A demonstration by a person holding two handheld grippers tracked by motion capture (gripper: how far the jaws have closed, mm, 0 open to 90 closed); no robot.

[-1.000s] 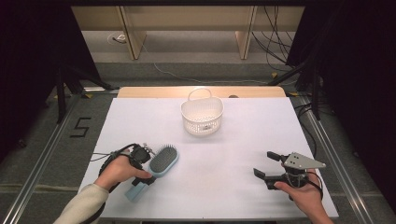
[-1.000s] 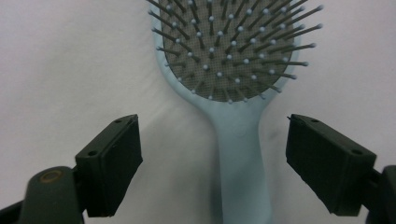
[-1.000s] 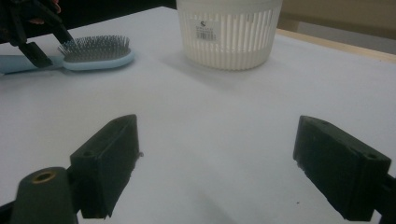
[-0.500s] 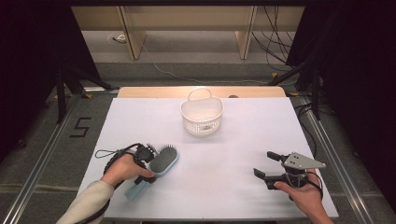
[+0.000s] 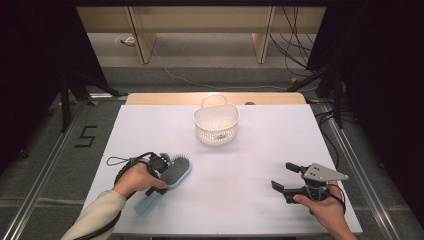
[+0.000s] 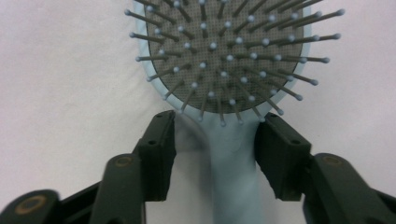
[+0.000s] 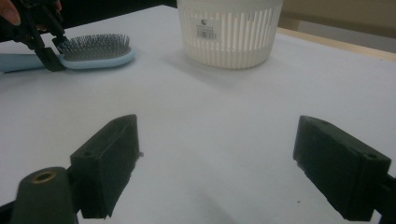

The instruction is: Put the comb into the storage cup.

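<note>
The light-blue hairbrush [image 5: 172,176] lies bristles-up on the white tabletop [image 5: 250,155], toward the near left part of it, its oval head pointing away from the person and to the right, its handle running back toward the near edge. The left tool [image 6: 215,142] straddles the neck of the brush, just where the handle meets the head. Its jaws have just been closing with the handle between them. Seen from the left gripper view, the pad on the right of that view sits against the handle's edge or very close to it, while the pad on the left of that view stands clear with a strip of tabletop showing between them, so the jaws are part-way spread and not pinching the brush yet. The person's left hand [image 5: 135,178] grips that tool from behind, a pale sleeve [image 5: 95,215] coming in from the bottom edge.

Farther back, near the middle of the tabletop, a white slatted basket [image 5: 216,122] stands upright, well apart from the brush, its thin handle up at the back.

Over at the near right, the right tool [image 5: 284,176] is held in the person's right hand [image 5: 325,210], well apart from brush and basket. Its jaws are spread wide with bare tabletop between them, and it faces across toward the brush and basket.
</note>
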